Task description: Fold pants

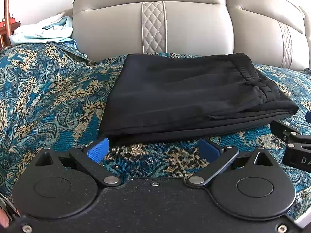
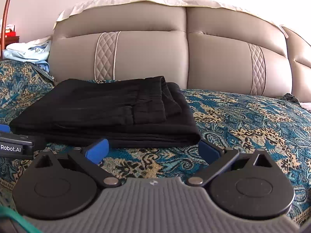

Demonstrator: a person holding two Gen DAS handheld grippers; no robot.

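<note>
Black pants (image 1: 186, 95) lie folded into a flat stack on the teal patterned bedspread (image 1: 48, 101), waistband toward the right. My left gripper (image 1: 153, 147) sits just in front of the stack's near edge, jaws wide open, with only bedspread between the blue pads (image 1: 98, 149). In the right wrist view the same pants (image 2: 108, 108) lie ahead and to the left, and my right gripper (image 2: 153, 148) is open in front of their near right corner, holding nothing. The right gripper's body (image 1: 291, 143) shows at the left view's right edge.
A padded beige headboard (image 2: 175, 54) rises behind the pants. Pale blue and white cloth (image 1: 42, 31) is heaped at the far left by a raised hump of bedspread. A wooden stand (image 2: 7, 9) stands at the far left. Bedspread stretches to the right of the pants.
</note>
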